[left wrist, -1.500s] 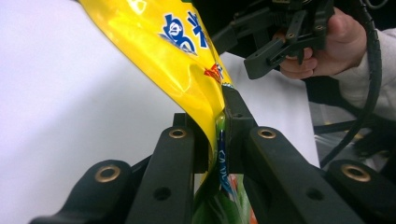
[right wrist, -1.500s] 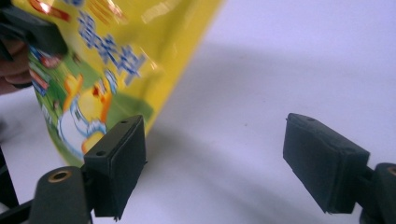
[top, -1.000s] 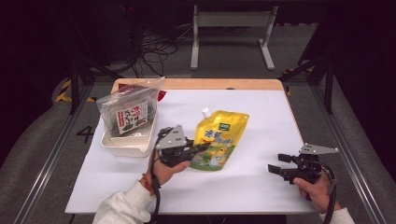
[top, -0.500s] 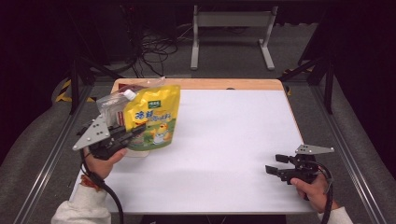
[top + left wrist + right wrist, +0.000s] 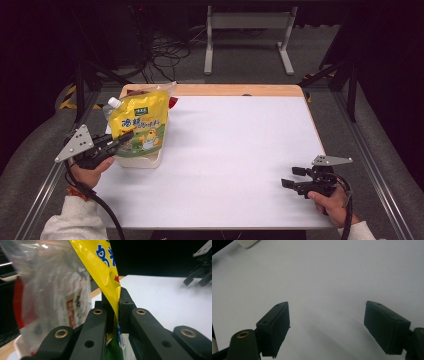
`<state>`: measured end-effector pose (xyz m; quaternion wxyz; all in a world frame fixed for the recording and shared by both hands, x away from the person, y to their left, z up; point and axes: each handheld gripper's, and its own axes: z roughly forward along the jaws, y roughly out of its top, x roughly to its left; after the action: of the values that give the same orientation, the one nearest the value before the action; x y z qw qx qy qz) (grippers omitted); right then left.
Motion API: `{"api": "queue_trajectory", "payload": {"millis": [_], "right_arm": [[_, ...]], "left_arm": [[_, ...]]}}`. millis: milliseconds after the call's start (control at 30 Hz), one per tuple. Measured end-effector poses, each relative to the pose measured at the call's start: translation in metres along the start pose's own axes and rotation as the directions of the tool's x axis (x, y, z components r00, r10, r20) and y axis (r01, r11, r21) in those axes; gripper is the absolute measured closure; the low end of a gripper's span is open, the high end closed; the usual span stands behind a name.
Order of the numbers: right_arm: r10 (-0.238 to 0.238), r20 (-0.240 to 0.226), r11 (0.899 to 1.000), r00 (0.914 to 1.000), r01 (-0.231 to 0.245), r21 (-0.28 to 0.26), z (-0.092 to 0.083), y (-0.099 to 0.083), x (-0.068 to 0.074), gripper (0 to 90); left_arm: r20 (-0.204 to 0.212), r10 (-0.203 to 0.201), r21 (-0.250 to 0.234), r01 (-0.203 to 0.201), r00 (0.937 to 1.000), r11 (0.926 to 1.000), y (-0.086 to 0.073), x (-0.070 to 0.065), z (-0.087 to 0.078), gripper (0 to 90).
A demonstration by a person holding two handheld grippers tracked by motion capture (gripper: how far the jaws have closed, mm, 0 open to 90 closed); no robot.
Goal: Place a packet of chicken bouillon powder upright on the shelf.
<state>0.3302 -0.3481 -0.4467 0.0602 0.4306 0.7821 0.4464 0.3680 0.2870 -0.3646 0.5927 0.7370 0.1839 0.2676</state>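
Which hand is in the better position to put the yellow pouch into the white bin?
The left. Its gripper is already shut on the yellow pouch, held just over the white bin. The right gripper is open, holds nothing, and rests far across the table.

Open sheet, crowded left corner

The white table cover (image 5: 235, 160) lies bare between the grippers, giving free passage. At far left the white bin (image 5: 145, 159), yellow pouch (image 5: 140, 125) and clear bag (image 5: 50, 290) block the way.

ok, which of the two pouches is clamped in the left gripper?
The yellow spouted pouch, pinched in the left gripper. The clear snack bag sits loose in the white bin.
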Motion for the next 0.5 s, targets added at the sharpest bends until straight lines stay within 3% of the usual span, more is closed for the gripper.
{"api": "queue_trajectory", "payload": {"millis": [100, 133, 300, 500], "right_arm": [[-0.002, -0.004, 1.000, 1.0000, 0.002, 0.008, 0.002, 0.000, 0.001, 20.5], [0.003, -0.005, 1.000, 1.0000, -0.003, 0.013, 0.003, -0.001, 0.001, 20.5], [0.006, -0.009, 1.000, 0.9999, -0.006, 0.019, 0.004, -0.002, 0.001, 20.5], [-0.004, -0.010, 1.000, 0.9999, 0.004, 0.023, 0.005, -0.002, 0.001, 20.5]], "left_arm": [[-0.002, 0.017, 0.016, -0.017, 0.9999, 0.9997, -0.001, 0.007, 0.000, 86.8], [0.017, 0.009, 0.019, -0.009, 0.9998, 0.9998, -0.004, 0.010, 0.001, 86.7], [0.009, 0.039, 0.078, -0.039, 0.9992, 0.9962, -0.010, 0.013, 0.006, 86.1], [0.026, 0.001, 0.089, -0.003, 0.9997, 0.9960, -0.022, 0.012, 0.016, 85.0]]}}
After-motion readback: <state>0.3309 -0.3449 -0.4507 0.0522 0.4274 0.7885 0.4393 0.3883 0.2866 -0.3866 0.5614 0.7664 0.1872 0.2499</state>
